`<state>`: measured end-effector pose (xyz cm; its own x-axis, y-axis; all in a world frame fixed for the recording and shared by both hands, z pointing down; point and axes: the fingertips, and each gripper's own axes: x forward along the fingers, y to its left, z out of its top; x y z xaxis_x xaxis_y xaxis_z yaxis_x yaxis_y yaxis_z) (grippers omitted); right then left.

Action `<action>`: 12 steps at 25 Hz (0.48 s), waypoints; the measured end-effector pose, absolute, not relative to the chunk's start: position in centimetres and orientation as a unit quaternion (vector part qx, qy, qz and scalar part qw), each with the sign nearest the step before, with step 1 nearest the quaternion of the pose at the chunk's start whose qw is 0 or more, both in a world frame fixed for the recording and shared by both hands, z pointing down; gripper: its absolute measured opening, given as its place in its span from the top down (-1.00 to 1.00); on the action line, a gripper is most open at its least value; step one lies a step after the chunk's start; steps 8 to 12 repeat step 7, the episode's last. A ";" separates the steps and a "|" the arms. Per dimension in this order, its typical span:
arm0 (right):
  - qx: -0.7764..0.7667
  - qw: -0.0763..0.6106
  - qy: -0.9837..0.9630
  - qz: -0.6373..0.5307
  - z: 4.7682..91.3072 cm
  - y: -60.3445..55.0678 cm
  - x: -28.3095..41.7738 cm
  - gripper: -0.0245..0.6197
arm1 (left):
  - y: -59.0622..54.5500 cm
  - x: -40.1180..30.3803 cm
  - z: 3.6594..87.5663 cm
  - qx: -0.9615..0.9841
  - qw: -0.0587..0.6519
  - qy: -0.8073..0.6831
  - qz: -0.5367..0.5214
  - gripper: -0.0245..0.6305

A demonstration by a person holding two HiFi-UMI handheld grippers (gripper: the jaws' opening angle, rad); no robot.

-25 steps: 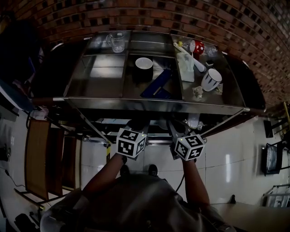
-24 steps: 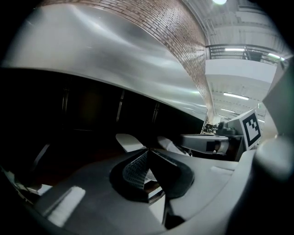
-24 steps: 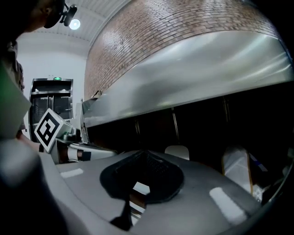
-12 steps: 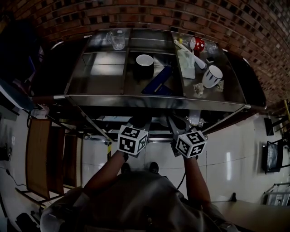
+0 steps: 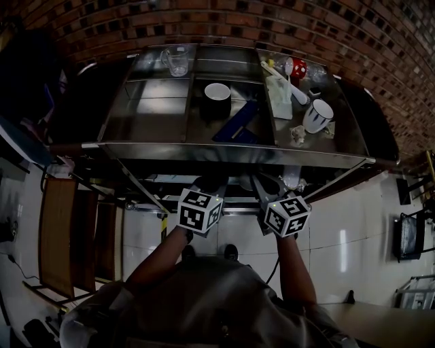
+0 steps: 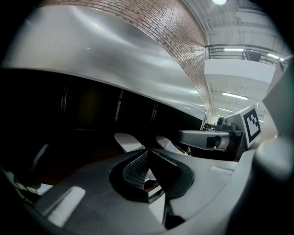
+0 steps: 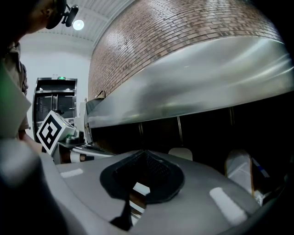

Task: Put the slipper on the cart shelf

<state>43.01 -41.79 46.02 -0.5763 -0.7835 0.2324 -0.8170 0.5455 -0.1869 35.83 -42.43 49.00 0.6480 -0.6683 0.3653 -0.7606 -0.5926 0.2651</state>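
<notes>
Left gripper (image 6: pixel 145 158), right gripper (image 7: pixel 147 160): jaws together, side by side

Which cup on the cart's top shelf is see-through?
The glass mug at the back left; the middle cup and the right-hand white mug are opaque.

- Site: large commercial/institutional hall, dining-service corner; not a home.
- Wall: bare brick wall (image 5: pixel 224 20), full ht.
- Floor: glossy pale tiled floor (image 5: pixel 340 238).
- Fittings: stainless steel cart (image 5: pixel 163 112) w/ tableware: glass mug (image 5: pixel 175 61), white bowl (image 5: pixel 217 92), striped mug (image 5: pixel 317 117).
- Seating: wooden chair (image 5: pixel 58 231) at left.
- Bldg: upper gallery railing (image 6: pixel 239 48), strip ceiling lights (image 6: pixel 234 95), double doors (image 7: pixel 57 98) under green exit sign (image 7: pixel 60 78).
</notes>
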 end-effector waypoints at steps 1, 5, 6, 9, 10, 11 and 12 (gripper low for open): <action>0.456 0.061 -0.877 0.138 46.0 -41.8 43.0 0.92 | -42.4 35.8 49.0 0.885 0.202 -0.404 0.114 0.90; 0.457 0.061 -0.876 0.140 45.9 -41.8 43.0 0.92 | -42.3 35.8 49.1 0.884 0.204 -0.404 0.115 0.90; 0.457 0.061 -0.876 0.140 45.9 -41.7 43.0 0.92 | -42.3 35.8 49.1 0.884 0.205 -0.404 0.115 0.90; 0.457 0.060 -0.876 0.141 45.9 -41.7 43.0 0.92 | -42.2 35.7 49.1 0.884 0.206 -0.403 0.116 0.90; 0.457 0.060 -0.876 0.141 45.9 -41.7 43.0 0.92 | -42.2 35.7 49.1 0.884 0.206 -0.403 0.116 0.90; 0.457 0.060 -0.876 0.141 45.9 -41.7 43.0 0.92 | -42.2 35.7 49.1 0.884 0.206 -0.403 0.116 0.90; 0.457 0.060 -0.876 0.141 45.9 -41.7 43.0 0.92 | -42.2 35.7 49.1 0.884 0.206 -0.403 0.116 0.90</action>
